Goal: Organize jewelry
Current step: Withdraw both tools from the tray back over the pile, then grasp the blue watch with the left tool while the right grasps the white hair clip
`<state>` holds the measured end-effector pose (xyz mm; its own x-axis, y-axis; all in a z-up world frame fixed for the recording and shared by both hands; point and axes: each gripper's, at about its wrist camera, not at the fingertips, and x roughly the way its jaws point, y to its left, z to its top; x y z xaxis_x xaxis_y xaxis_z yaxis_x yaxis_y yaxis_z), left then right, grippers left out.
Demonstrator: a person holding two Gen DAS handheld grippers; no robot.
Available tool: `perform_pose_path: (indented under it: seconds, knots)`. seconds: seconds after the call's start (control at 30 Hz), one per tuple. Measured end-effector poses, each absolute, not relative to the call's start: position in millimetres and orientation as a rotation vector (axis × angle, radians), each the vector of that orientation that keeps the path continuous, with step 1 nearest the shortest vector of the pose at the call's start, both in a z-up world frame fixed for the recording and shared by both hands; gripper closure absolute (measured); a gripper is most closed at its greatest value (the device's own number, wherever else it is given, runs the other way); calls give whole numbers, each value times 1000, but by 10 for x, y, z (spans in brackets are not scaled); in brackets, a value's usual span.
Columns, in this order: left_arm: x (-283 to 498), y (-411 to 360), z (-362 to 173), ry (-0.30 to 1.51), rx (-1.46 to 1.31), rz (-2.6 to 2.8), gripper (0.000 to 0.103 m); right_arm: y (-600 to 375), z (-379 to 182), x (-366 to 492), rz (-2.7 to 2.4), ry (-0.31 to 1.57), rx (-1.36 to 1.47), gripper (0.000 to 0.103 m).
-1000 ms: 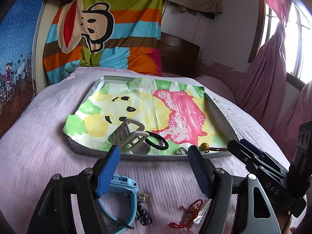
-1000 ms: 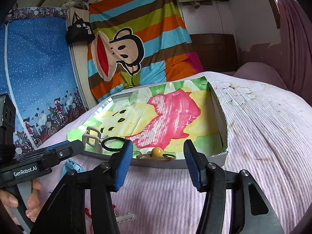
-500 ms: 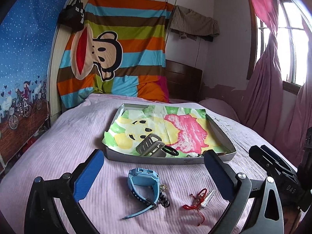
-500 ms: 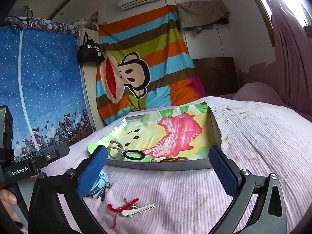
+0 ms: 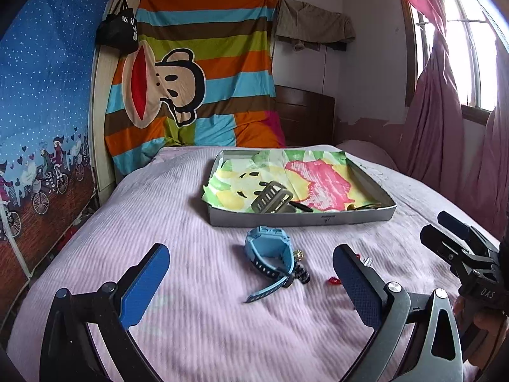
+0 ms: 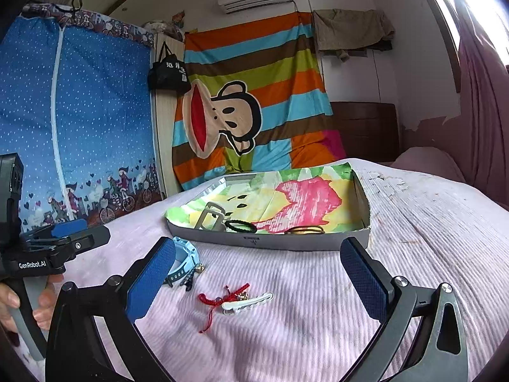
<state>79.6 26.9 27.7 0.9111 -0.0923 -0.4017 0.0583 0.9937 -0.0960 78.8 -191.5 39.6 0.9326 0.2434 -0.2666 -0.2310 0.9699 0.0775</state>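
A shallow grey tray (image 5: 302, 219) (image 6: 270, 242) lined with a colourful picture lies on the pink bed. In it are a grey claw hair clip (image 5: 272, 201) (image 6: 210, 216), a black hair tie (image 6: 240, 226) and a gold bangle (image 6: 304, 230). On the bed before the tray lie a blue watch (image 5: 270, 253) (image 6: 186, 259), a small beaded charm (image 5: 300, 267), a red cord bracelet (image 6: 222, 297) and a white hair clip (image 6: 247, 302). My left gripper (image 5: 251, 289) is open and empty, above the watch. My right gripper (image 6: 257, 281) is open and empty, above the red bracelet and white clip.
The pink bedspread (image 5: 178, 210) covers the bed. A striped monkey blanket (image 5: 197, 89) hangs at the head. A blue wardrobe cover (image 5: 41, 121) stands left; pink curtains (image 5: 445, 121) hang right. The other gripper shows at each view's edge (image 5: 461, 254) (image 6: 51, 248).
Both grippers have opened wide and drawn back and up from the tray. The watch, red bracelet and white clip now lie in plain view between the fingers.
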Motion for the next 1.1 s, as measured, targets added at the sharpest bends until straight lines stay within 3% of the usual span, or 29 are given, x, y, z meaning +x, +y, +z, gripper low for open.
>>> perform_pose_path:
  seconds: [0.37, 0.43, 0.67, 0.8, 1.03, 1.1]
  knots:
    - [913, 318, 31, 533, -113, -97, 0, -1856, 149, 856, 262, 382, 19, 2]
    - [961, 321, -8, 561, -120, -110, 5, -1843, 115, 895, 260, 402, 25, 3]
    - [1162, 278, -134, 664, -127, -157, 25, -1822, -33, 1128, 266, 515, 36, 32]
    - [1286, 191, -171, 700, -105, -179, 35, -1793, -112, 1240, 274, 567, 38, 39]
    - [1449, 100, -174, 719, -87, -196, 38, -1709, -196, 1362, 298, 619, 31, 40]
    - [1511, 92, -178, 726, -89, -195, 38, -1681, -218, 1397, 306, 634, 28, 44]
